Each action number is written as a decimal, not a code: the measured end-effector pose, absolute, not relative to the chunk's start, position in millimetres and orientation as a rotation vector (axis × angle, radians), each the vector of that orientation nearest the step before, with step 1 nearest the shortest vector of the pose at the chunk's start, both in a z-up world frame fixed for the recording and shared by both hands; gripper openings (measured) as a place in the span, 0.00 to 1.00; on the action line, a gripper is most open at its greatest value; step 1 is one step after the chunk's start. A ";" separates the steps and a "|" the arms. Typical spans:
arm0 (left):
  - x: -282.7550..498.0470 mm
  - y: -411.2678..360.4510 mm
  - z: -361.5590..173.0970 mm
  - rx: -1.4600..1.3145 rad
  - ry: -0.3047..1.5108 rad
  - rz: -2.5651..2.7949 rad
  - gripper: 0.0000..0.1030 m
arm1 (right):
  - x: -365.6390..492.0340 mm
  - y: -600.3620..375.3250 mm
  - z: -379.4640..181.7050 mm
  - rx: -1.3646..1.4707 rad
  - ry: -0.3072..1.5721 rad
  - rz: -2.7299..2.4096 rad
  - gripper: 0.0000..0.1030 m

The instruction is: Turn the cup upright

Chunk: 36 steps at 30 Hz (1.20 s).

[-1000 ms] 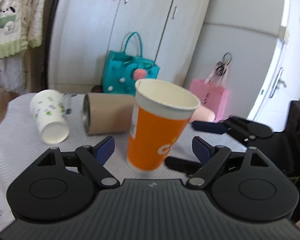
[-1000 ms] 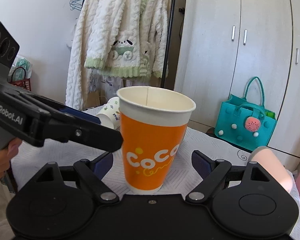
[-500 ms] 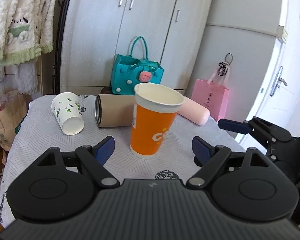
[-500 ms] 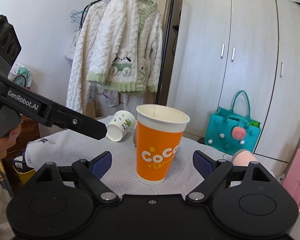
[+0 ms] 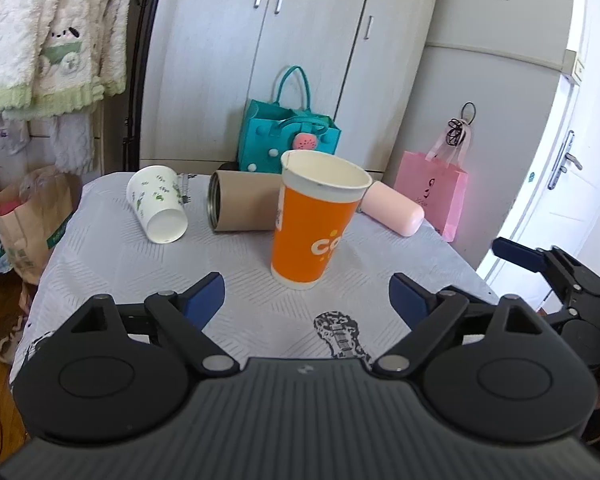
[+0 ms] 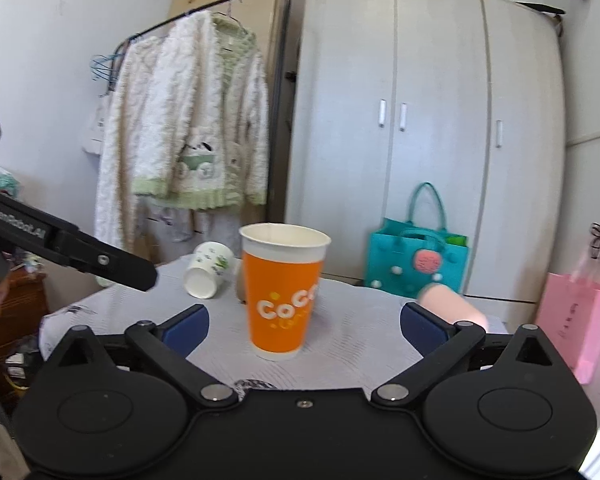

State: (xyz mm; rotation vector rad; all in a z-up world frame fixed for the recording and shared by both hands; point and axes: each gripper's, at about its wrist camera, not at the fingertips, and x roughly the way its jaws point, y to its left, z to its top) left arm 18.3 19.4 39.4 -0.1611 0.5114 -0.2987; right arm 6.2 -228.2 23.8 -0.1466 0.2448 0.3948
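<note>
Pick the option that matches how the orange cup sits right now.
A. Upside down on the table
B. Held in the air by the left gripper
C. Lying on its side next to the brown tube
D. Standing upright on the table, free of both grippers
D: the orange cup stands on its base on the table, open mouth up, with the left gripper and right gripper both open and clear of it.
</note>
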 end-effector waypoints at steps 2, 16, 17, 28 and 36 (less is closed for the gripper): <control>17.1 20.1 37.4 -0.161 0.511 -0.281 0.93 | 4.2 -228.7 23.9 -0.127 0.252 0.342 1.00; 1.1 18.8 24.1 -0.110 0.462 -0.146 1.00 | -10.7 -217.2 18.9 -0.130 0.284 0.218 1.00; -0.4 18.7 23.4 -0.106 0.458 -0.134 1.00 | -11.3 -216.4 19.3 -0.134 0.280 0.207 1.00; -12.3 17.8 19.4 -0.099 0.424 -0.043 1.00 | -12.4 -215.8 14.3 -0.086 0.303 0.173 1.00; -16.5 14.0 16.5 -0.060 0.387 0.001 1.00 | -11.8 -217.5 12.1 -0.049 0.322 0.134 1.00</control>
